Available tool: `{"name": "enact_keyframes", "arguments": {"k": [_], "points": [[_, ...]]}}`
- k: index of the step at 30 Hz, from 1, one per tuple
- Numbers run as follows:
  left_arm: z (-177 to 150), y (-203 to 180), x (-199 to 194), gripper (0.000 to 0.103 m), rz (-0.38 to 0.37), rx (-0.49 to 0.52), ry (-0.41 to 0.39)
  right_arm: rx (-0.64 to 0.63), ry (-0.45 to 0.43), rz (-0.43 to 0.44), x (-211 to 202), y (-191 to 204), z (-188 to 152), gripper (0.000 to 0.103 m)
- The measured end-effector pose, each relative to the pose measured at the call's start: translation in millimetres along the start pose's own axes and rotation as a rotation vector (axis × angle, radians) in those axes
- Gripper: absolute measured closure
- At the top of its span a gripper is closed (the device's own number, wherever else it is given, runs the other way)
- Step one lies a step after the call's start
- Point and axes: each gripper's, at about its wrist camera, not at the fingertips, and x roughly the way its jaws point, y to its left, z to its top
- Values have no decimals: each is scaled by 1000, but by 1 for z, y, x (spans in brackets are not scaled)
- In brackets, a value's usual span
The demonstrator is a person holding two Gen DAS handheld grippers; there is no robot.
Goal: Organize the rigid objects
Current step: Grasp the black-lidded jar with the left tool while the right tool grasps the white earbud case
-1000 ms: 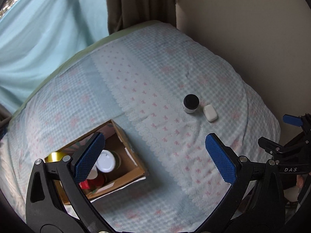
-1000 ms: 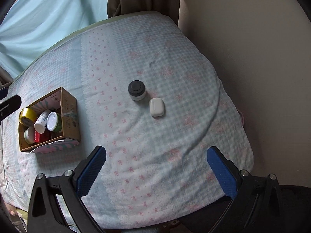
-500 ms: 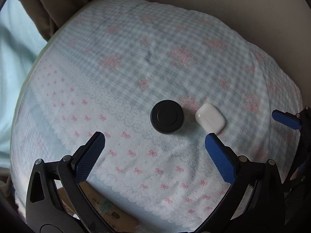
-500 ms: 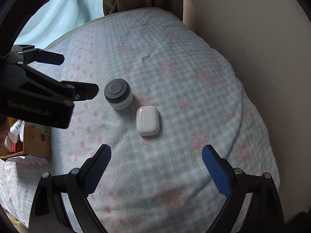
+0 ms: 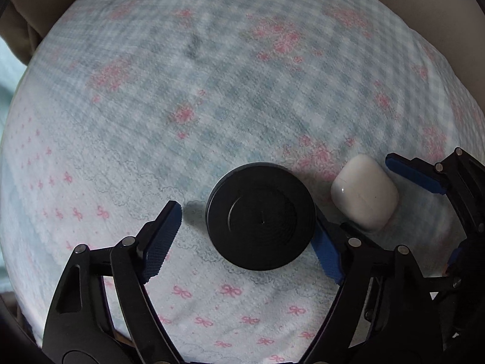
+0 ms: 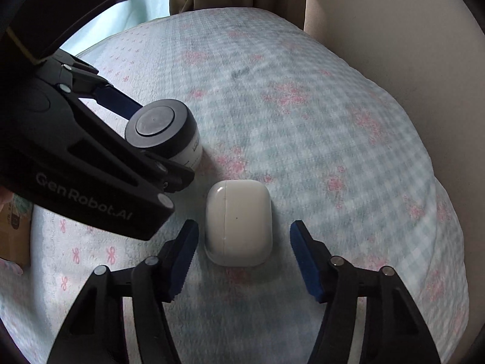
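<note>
Our left claw straddles the black-lidded jar from above, jaws closing, pads not yet pressing. Our right claw is closing around the white earbud case, which lies at its twelve o'clock with its long axis running along the fingers; gaps remain. Both things rest on the checked bedcover, the jar at the case's ten o'clock. A cardboard box shows at nine o'clock; we cannot tell what it holds.

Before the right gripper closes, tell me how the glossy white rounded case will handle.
The glossy white rounded case looks rigid and probably light. Its smooth shell may slip between the closing right gripper pads. Lying flat on the soft checked cloth, it seems unlikely to roll.
</note>
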Motion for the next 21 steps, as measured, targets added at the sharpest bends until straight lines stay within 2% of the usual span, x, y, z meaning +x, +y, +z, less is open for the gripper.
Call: {"name": "enact_keyframes", "arguments": {"k": [4, 6, 7, 14, 21], "points": [[2, 0, 6, 33, -11, -9, -4, -19, 0, 9, 1, 1, 1, 62], [4, -4, 5, 47, -16, 6, -15, -26, 7, 12, 1, 1, 1, 62], [6, -8, 4, 49, -13, 17, -19, -22, 10, 18, 1, 0, 1, 62], [18, -13, 6, 49, -15, 10, -8, -2, 24, 42, 2, -6, 7, 62], [22, -5, -16, 49, -20, -38, -12, 29, 22, 36, -7, -15, 12, 62]]}}
